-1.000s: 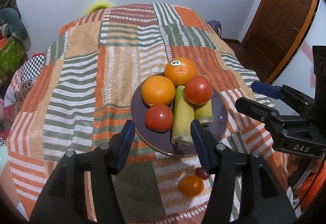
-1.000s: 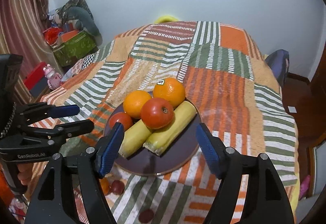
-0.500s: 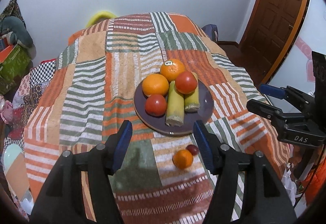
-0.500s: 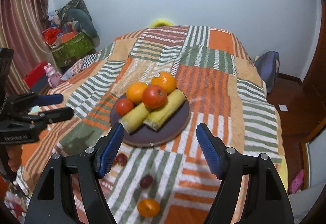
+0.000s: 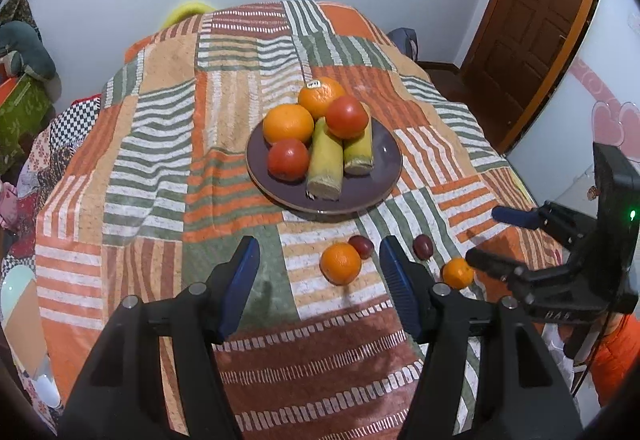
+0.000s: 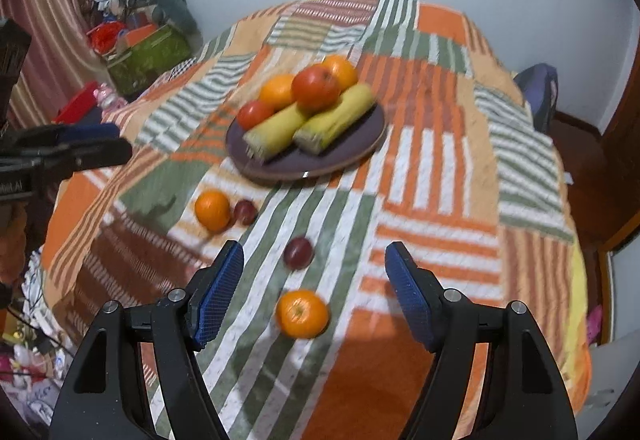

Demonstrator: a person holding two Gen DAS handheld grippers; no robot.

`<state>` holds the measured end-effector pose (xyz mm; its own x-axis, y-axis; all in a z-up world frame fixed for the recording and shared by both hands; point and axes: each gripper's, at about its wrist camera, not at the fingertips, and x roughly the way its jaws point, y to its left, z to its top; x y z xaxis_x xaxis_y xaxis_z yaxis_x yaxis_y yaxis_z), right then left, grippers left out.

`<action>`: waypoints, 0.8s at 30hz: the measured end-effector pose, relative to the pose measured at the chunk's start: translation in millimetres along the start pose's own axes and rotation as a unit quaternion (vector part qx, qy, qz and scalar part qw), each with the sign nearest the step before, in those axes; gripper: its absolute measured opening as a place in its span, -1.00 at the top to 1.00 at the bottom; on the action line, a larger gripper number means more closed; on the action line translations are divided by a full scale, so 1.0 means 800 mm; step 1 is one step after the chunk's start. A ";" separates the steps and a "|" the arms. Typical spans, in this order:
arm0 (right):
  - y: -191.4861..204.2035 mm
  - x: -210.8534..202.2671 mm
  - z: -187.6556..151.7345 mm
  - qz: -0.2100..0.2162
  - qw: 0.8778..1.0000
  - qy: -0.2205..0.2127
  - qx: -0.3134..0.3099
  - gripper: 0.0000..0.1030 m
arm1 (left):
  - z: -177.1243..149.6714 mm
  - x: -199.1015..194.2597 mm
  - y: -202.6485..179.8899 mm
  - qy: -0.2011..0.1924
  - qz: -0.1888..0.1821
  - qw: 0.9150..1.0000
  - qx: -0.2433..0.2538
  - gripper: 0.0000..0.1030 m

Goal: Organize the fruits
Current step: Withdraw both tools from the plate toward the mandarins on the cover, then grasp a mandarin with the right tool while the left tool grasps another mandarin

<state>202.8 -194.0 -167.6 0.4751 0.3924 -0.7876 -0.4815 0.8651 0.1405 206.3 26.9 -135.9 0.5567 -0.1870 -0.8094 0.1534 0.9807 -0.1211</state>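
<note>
Purple plate (image 5: 384, 175) at frame centre is heaped; below it four loose fruits lie on cloth (image 5: 160, 143). Left gripper (image 5: 320, 268) and right gripper (image 6: 314, 280) gape empty. Added fruit could roll off.

A bed (image 5: 160, 143) under a patchwork striped blanket (image 5: 224, 87) carries a dark plate (image 5: 386, 159) of fruit at its middle. Toward six o'clock from the plate, directly on the blanket, lie two small oranges (image 5: 340, 263) (image 5: 457, 273) and two dark red plums (image 5: 361, 245) (image 5: 422, 246)
</note>
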 end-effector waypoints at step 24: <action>-0.009 0.032 -0.045 0.046 0.997 0.057 0.018 0.37 | -0.021 0.102 -0.032 0.105 -0.013 0.993 0.051 0.05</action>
<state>192.2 -201.3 -210.2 0.3421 0.4332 -0.8339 -0.4913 0.8389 0.2343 233.7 -12.2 -208.4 0.3699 -0.1854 -0.9104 0.2534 0.9629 -0.0931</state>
